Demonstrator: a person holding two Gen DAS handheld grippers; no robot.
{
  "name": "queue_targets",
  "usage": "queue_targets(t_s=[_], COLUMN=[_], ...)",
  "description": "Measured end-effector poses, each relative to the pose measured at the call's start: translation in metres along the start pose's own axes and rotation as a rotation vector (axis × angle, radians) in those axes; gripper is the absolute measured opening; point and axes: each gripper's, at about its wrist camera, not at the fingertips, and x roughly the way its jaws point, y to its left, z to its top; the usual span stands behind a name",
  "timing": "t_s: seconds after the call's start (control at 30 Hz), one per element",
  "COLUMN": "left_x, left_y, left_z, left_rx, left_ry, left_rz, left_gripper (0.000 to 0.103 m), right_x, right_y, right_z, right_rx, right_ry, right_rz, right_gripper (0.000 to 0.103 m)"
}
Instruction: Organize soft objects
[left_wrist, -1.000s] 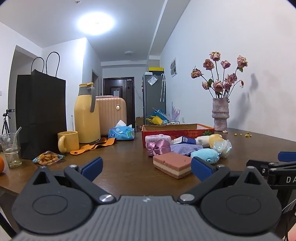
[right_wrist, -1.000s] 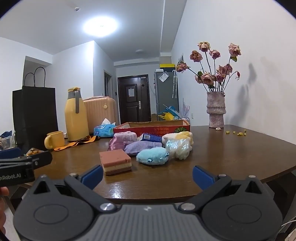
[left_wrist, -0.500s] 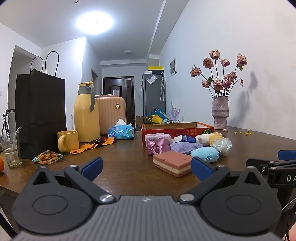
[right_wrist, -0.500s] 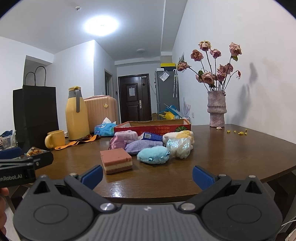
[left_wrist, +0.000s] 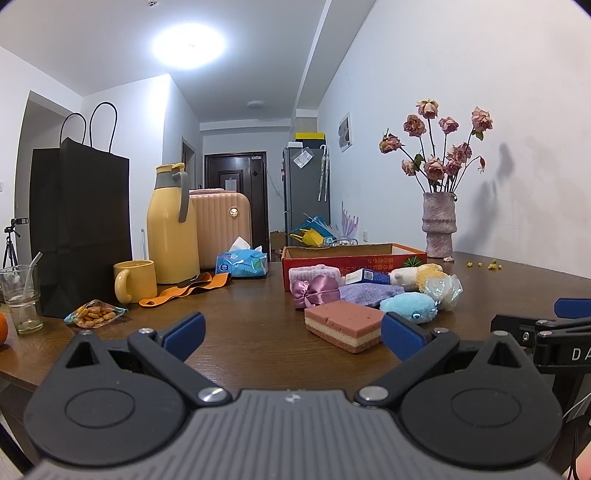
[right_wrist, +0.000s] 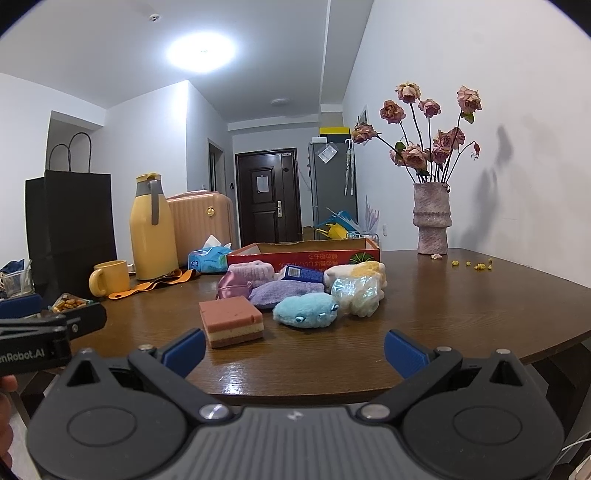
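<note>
Over that last second I had eased both tools a little closer to the table edge: my left gripper (left_wrist: 291, 326) and right gripper (right_wrist: 293, 345) hung with jaws spread wide, holding nothing. The pink-and-cream layered sponge block (right_wrist: 232, 320) lay just ahead between my right fingers, the fluffy blue plush fish (right_wrist: 306, 311) beside it (both short of the shallow red cardboard box (right_wrist: 306, 253) behind), so sorting had not begun.

walls: white | ceiling light (left_wrist: 189, 45): round, lit | hallway: dark door (right_wrist: 266, 195); grey fridge (left_wrist: 306, 188) | desk (right_wrist: 461, 306): dark brown wood; glossy

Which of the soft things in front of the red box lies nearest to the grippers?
The layered pink sponge: it sits alone at the front of the pile, ahead of the blue plush.
</note>
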Motion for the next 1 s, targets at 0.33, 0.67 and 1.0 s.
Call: queue_targets(t_s=[0.33, 0.67, 1.0], left_x=[-0.0001, 0.0002, 0.0015], left_y=[0.0008, 0.0016, 0.0044], left_z=[-0.0001, -0.0001, -0.0015], left_rx=[0.000, 0.001, -0.001], left_ry=[0.000, 0.000, 0.003], left_rz=[0.000, 0.001, 0.000], left_gripper=[0.103, 0.103, 0.103], right_x=[-0.0001, -0.0002, -0.0001], right_y=[0.0004, 0.0009, 0.0020], right_z=[-0.0001, -0.0004, -0.0001], right_rx=[-0.002, -0.001, -0.005], right_ry=[0.001, 0.000, -0.002], right_rz=[0.000, 0.001, 0.004], right_gripper=[0.103, 0.103, 0.103])
